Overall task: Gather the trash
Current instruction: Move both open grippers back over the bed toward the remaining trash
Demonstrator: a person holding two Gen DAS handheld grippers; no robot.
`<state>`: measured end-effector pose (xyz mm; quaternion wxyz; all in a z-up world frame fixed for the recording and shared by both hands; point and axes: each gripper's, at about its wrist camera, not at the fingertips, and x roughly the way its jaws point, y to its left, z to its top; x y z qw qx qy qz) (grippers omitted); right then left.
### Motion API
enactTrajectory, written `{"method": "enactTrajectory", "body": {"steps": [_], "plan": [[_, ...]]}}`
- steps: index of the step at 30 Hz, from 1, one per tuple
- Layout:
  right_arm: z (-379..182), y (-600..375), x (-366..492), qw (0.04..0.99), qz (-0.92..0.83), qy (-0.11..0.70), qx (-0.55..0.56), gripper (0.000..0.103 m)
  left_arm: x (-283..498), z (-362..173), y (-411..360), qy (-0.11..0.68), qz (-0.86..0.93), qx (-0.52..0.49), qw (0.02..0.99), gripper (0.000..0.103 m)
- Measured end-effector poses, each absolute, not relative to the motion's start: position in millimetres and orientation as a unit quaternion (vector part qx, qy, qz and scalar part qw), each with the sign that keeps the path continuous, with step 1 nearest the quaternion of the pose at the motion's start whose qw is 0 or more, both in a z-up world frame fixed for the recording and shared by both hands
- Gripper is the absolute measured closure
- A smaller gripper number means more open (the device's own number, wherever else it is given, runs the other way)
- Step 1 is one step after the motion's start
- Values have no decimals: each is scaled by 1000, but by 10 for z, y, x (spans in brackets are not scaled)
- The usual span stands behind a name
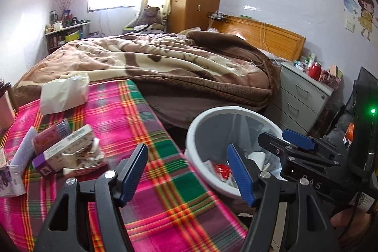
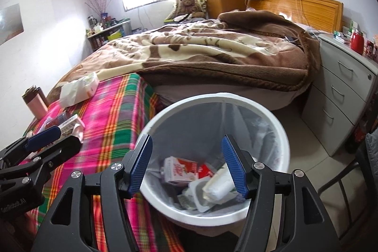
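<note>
- Several pieces of trash lie at the left of the plaid pink-and-green cloth-covered surface (image 1: 132, 115): a crumpled white paper bag (image 1: 62, 93), a dark red wrapper (image 1: 46, 139) and a purple-ended white carton (image 1: 65, 148) beside torn foil.
- Over the cloth's near edge hangs the left tool (image 1: 186, 171), its blue-padded jaws spread with nothing between them.
- Just right of the surface stands a round white plastic bin (image 2: 271, 119) lined with a clear bag, holding a red-and-white milk carton (image 2: 180, 169) and white trays.
- Above the bin's mouth hovers the right tool (image 2: 186, 167), jaws released and empty.
</note>
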<state>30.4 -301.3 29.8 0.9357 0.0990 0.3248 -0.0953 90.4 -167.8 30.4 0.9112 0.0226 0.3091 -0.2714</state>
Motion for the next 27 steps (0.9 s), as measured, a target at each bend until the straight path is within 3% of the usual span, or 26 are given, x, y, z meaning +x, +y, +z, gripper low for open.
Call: {"method": "enactTrajectory", "body": {"steps": [27], "plan": [[168,-2032,772,933,6,349,88,34,1203,133,-66,318,-128,-38,939,28]]}}
